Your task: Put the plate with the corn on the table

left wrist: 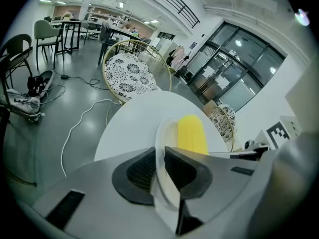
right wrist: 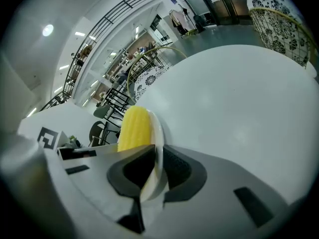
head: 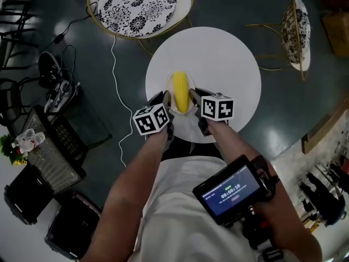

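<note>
A small white plate (head: 188, 81) carries a yellow corn cob (head: 180, 91) over the near part of the round white table (head: 229, 59). My left gripper (head: 167, 100) is shut on the plate's left rim, and my right gripper (head: 194, 99) is shut on its right rim. In the left gripper view the plate (left wrist: 163, 138) stands edge-on between the dark pads (left wrist: 141, 171), with the corn (left wrist: 192, 133) beyond. From the right gripper view, the plate rim (right wrist: 158, 133) sits between the pads (right wrist: 175, 168) and the corn (right wrist: 134, 128) lies to its left. Whether the plate touches the table I cannot tell.
A patterned round chair (head: 139, 4) stands beyond the table and another patterned chair (head: 296, 31) at the right. A white cable (head: 115, 86) runs over the dark floor at the left, near black cases (head: 52, 146). A handheld screen (head: 232, 187) hangs at the person's waist.
</note>
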`<state>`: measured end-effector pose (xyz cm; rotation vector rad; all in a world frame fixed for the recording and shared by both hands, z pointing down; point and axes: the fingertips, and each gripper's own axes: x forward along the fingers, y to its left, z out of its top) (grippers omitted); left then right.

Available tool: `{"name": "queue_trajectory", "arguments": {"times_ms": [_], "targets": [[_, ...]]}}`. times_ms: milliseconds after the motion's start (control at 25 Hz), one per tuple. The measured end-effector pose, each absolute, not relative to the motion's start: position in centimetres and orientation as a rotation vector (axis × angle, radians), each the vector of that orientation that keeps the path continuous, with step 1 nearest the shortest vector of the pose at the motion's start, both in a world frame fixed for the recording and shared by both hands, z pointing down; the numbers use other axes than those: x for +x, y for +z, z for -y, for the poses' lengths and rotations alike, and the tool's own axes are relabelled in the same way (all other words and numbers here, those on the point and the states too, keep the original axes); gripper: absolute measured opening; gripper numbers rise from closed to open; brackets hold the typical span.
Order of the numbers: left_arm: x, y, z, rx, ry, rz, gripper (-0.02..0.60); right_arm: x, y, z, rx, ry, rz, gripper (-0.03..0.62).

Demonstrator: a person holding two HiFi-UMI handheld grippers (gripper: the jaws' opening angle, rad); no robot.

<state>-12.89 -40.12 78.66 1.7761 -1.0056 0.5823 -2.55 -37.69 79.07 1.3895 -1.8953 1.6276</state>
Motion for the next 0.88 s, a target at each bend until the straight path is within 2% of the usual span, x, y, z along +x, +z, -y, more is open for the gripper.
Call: {"name": "queue_trajectory", "arguments": {"times_ms": [320,520,880], "targets": [[-13.1,78.7,40.3,1.811,0.665,1.025,0.050,-3.0,78.9,37.7,1.361,1.434,1.923,0.043],[-13.7,78.2,40.2,1.808,0.624,1.043,0.083,-2.4,78.3,37.9,1.411,1.366,1.959,0.048],[-16.1,75.8,39.6,1.834,0.513,1.110,0.081,1.0,75.6,38.0,1.565,1.326,2.009,0.046]]}}
